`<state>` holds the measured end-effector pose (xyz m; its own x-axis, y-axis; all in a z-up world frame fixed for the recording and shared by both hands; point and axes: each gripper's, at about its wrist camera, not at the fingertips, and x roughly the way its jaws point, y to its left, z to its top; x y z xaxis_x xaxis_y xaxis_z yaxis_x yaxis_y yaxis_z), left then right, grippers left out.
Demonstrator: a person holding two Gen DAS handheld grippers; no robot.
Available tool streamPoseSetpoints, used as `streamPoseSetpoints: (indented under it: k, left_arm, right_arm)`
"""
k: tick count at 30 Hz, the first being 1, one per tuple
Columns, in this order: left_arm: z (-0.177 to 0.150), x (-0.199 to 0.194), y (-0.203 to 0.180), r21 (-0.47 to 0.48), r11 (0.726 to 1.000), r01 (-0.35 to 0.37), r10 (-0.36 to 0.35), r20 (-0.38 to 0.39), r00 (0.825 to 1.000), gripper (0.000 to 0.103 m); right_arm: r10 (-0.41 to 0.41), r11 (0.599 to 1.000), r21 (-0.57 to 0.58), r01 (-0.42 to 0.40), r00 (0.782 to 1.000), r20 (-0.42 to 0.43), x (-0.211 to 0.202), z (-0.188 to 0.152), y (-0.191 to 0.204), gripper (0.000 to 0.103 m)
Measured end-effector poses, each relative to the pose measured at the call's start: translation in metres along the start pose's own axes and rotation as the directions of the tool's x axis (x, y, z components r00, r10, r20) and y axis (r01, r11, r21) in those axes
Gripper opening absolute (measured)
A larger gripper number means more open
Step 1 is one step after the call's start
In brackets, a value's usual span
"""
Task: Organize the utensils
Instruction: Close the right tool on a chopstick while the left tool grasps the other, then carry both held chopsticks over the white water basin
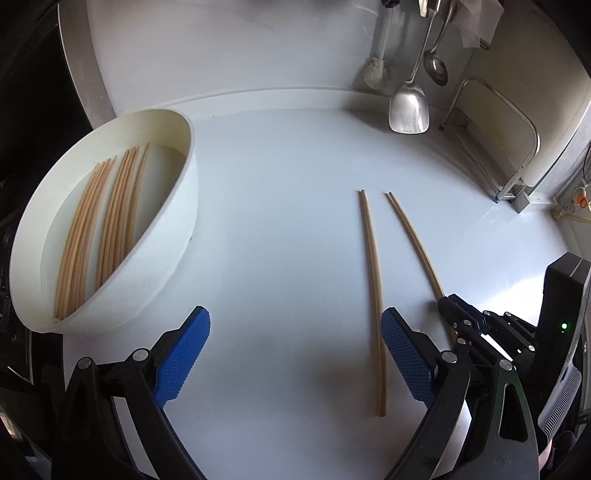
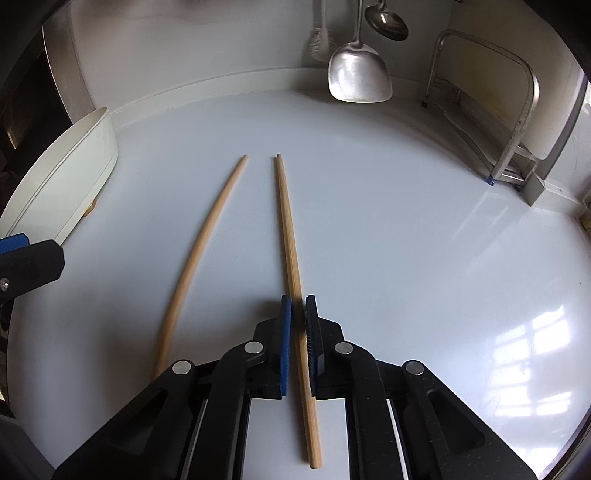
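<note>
We are working over a smooth white countertop (image 2: 406, 229) whose far edge is meeting a raised white backsplash lip; the middle and right of the surface are lying bare, giving open room around both tools. Our right gripper (image 2: 298, 306) is clamping its blue pads narrowly onto the right-hand pale wooden chopstick (image 2: 290, 236), gripping it near the end closest to us. That chopstick is lying with its long axis running away from us toward the backsplash. The second pale wooden chopstick (image 2: 199, 243) is lying just beside it on the left, untouched, angling slightly so the two far tips are sitting near each other. Our left gripper (image 1: 295, 332) is hovering with its blue-padded jaws spread wide and nothing between them, its right finger just beside the near part of that second chopstick (image 1: 373, 280). At the left, a white rectangular tray (image 1: 184, 206) is holding a bundle of matching wooden chopsticks (image 1: 99, 229), all lying along the tray's length. At the far right, a steel spatula (image 2: 358, 74), a steel ladle (image 2: 388, 22) and a white brush (image 2: 319, 44) are hanging against the wall, and a metal rack (image 2: 517, 122) is occupying the right corner, well apart from the chopsticks.
</note>
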<state>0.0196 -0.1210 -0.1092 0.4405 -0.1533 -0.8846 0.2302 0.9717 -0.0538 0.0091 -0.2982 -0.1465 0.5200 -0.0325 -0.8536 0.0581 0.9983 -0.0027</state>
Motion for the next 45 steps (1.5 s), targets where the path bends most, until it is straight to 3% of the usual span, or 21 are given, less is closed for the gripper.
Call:
streamPoseSetpoints:
  k: [10, 12, 14, 27, 31, 32, 35, 40, 43, 45]
  left_arm:
    - [-0.006, 0.038, -0.029, 0.009, 1.000, 0.000, 0.000, -0.022, 1.000, 0.092]
    - [-0.007, 0.043, -0.032, 0.017, 1.000, -0.013, 0.014, -0.025, 1.000, 0.092]
    - [-0.007, 0.046, -0.035, 0.026, 0.999, -0.027, 0.028, -0.024, 0.999, 0.092]
    - [-0.011, 0.066, -0.037, 0.045, 0.997, -0.062, 0.065, -0.051, 0.997, 0.093]
    - [-0.017, 0.062, -0.042, 0.055, 0.995, -0.082, 0.083, -0.021, 0.996, 0.093]
    - [-0.018, 0.061, -0.043, 0.060, 0.994, -0.088, 0.089, -0.014, 0.996, 0.091]
    - [-0.019, 0.058, -0.047, 0.057, 0.996, -0.061, 0.061, -0.008, 0.998, 0.077]
    - [-0.019, 0.055, -0.053, 0.047, 0.998, -0.043, 0.045, -0.028, 0.999, 0.060]
    - [-0.020, 0.052, -0.060, 0.058, 0.997, -0.042, 0.044, -0.023, 0.999, 0.035]
    - [-0.021, 0.052, -0.066, 0.073, 0.996, -0.044, 0.046, -0.024, 0.999, 0.011]
  right_arm:
    - [-0.019, 0.999, 0.050, 0.019, 1.000, 0.008, -0.014, -0.024, -0.047, 0.007]
    - [0.001, 0.997, 0.072, -0.003, 1.000, 0.021, -0.017, -0.025, -0.051, 0.025]
    - [-0.005, 0.997, 0.077, 0.002, 0.999, 0.043, -0.019, -0.026, -0.052, 0.029]
    - [-0.044, 0.999, -0.007, 0.045, 0.999, 0.024, -0.008, -0.022, -0.040, 0.029]
    - [-0.042, 0.999, -0.012, 0.043, 0.999, 0.030, -0.007, -0.021, -0.040, 0.024]
    - [-0.040, 0.999, -0.017, 0.041, 0.999, 0.031, -0.007, -0.021, -0.040, 0.019]
    - [-0.042, 0.998, -0.035, 0.043, 0.999, 0.030, -0.007, -0.021, -0.038, 0.007]
    - [-0.011, 1.000, -0.018, 0.011, 1.000, 0.027, -0.007, -0.021, -0.042, 0.006]
    - [-0.006, 1.000, -0.025, 0.007, 0.999, 0.032, -0.008, -0.022, -0.041, 0.006]
    - [0.010, 1.000, -0.015, -0.009, 0.999, 0.032, -0.008, -0.022, -0.042, 0.006]
